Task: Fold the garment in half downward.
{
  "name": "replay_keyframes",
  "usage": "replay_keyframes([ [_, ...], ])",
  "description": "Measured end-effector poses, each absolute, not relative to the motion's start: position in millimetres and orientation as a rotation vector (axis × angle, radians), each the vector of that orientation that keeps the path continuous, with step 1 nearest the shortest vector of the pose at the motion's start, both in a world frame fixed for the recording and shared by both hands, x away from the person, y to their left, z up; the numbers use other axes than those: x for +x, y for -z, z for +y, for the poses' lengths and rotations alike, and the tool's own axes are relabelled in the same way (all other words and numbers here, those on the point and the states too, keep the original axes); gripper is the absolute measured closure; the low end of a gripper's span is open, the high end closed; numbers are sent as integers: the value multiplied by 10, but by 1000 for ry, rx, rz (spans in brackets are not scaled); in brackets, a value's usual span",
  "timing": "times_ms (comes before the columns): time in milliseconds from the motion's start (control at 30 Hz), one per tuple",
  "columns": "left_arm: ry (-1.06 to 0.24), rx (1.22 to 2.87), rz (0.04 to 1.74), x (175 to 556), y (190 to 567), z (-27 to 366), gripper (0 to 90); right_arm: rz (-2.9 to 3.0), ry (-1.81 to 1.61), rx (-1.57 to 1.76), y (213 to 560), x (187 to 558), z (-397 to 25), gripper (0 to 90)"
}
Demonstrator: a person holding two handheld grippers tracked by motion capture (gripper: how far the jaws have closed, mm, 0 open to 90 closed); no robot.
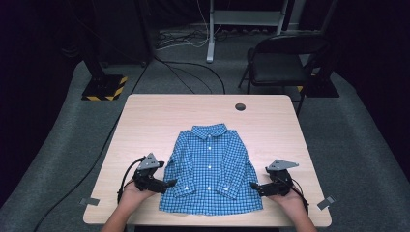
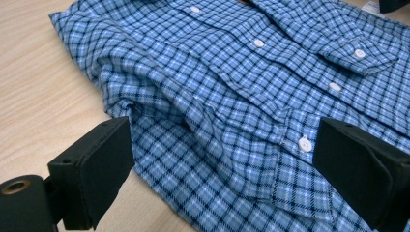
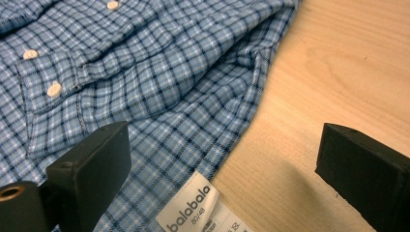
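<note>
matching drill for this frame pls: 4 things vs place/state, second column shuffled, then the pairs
1. shirt
2. left gripper
3. right gripper
4. label

A. white, printed "balabala", at the shirt's hem
B. open, at the shirt's left edge by the cuff
C. blue checked, buttoned, flat on the table
D. open, at the shirt's right edge

Pairs: 1-C, 2-B, 3-D, 4-A

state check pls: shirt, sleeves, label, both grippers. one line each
blue checked shirt: flat on the table, front up, buttoned, collar at the far end.
sleeves: folded in over the front, cuffs buttoned.
care label: sticking out at the shirt's side hem, print up.
left gripper: open, jaws at the shirt's left edge.
right gripper: open, jaws at the shirt's right edge.
</note>
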State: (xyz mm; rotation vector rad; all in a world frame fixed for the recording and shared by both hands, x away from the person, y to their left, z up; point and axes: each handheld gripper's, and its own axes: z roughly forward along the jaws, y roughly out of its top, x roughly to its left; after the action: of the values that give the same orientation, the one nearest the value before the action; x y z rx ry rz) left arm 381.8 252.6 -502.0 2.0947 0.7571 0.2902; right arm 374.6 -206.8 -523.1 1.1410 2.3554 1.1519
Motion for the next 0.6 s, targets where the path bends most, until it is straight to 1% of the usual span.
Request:
replay_keyframes([
  [133, -278, 2094, 762, 3839, 5004, 2511, 81, 2348, -1145, 1144, 5176, 3767, -2095, 46],
  [233, -266, 2091, 769, 3862, 4988, 2518, 88, 2360, -1123, 1146, 5125, 3794, -2123, 102],
  [600, -263, 2104, 826, 3987, 4915, 2589, 104, 2397, -1102, 1153, 5019, 3896, -2184, 145],
])
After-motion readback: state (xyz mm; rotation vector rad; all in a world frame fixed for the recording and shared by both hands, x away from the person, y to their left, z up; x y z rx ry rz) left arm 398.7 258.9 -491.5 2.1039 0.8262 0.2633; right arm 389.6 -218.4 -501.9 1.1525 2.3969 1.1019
